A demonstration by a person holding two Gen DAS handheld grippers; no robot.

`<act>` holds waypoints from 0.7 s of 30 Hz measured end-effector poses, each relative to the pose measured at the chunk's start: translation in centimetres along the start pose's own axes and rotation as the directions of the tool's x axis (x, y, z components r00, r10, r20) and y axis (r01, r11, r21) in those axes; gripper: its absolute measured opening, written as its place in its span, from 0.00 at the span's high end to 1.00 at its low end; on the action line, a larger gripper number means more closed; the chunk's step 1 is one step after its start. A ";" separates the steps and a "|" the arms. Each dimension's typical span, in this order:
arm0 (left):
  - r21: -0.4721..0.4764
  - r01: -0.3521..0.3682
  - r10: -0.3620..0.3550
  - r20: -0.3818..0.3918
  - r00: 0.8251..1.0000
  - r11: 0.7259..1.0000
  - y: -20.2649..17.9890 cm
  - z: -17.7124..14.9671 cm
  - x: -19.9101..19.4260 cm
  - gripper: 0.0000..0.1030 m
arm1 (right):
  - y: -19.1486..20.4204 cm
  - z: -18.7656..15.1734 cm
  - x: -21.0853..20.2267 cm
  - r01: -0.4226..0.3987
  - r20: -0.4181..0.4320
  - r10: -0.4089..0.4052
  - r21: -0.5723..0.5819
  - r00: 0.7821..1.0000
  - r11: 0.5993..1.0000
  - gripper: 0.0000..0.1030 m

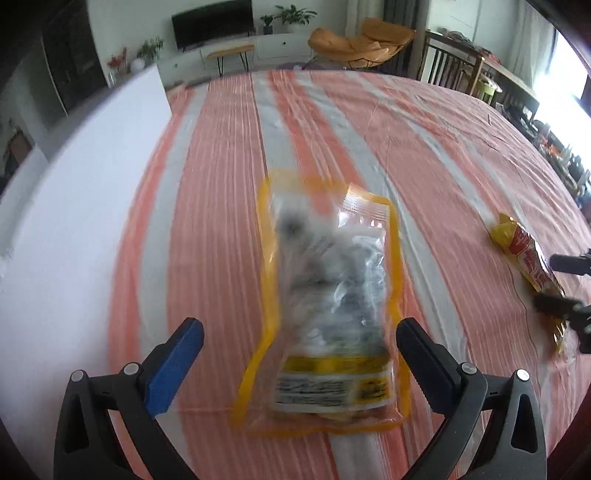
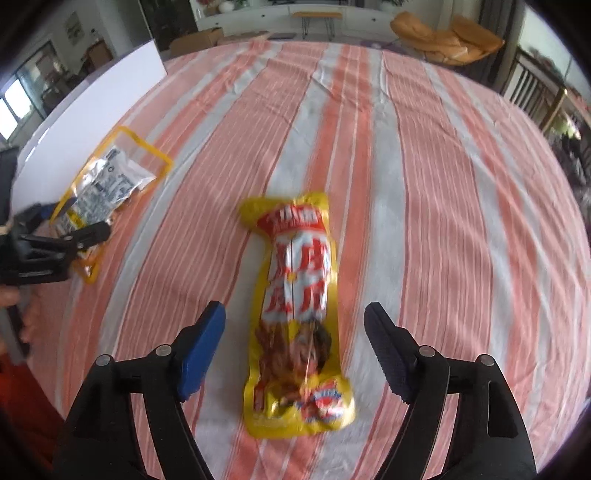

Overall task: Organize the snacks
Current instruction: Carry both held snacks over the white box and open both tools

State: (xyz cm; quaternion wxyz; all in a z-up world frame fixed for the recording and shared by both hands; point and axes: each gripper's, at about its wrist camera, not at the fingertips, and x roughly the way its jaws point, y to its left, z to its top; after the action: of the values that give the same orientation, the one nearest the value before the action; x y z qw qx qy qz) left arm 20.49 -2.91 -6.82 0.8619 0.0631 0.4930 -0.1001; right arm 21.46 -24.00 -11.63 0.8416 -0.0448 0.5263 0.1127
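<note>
Both packets lie loose on the striped bench (image 2: 424, 184). The left tongs (image 1: 299, 332) stand apart around the clear packet (image 1: 325, 295); the right tongs (image 2: 295, 321) stand apart around the yellow packet (image 2: 295, 295). Nothing looks sorted yet.

room: white walls, daylit window (image 1: 576, 92) at 2 o'clock | 12 o'clock: black TV (image 1: 213, 22) above white cabinet (image 1: 273, 50) | 1 o'clock: orange lounge chair (image 1: 362, 42) | potted plants (image 1: 295, 14)

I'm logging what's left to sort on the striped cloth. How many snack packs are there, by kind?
Clear pouch with yellow border: 1
Yellow and red printed snack pack: 1
Total: 2
</note>
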 end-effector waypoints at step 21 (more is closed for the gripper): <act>-0.222 0.346 -0.288 0.256 0.923 0.912 9.9 2.5 -12.5 0.61 | 3.5 6.6 -6.9 -0.524 0.220 0.482 0.218 0.848 0.823 0.51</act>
State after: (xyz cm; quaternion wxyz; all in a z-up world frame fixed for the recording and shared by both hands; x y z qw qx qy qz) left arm 18.75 7.57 5.37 0.8834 -0.1443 0.4082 -0.1793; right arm 23.51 -20.26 -2.37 0.8181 0.2199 0.4625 0.2616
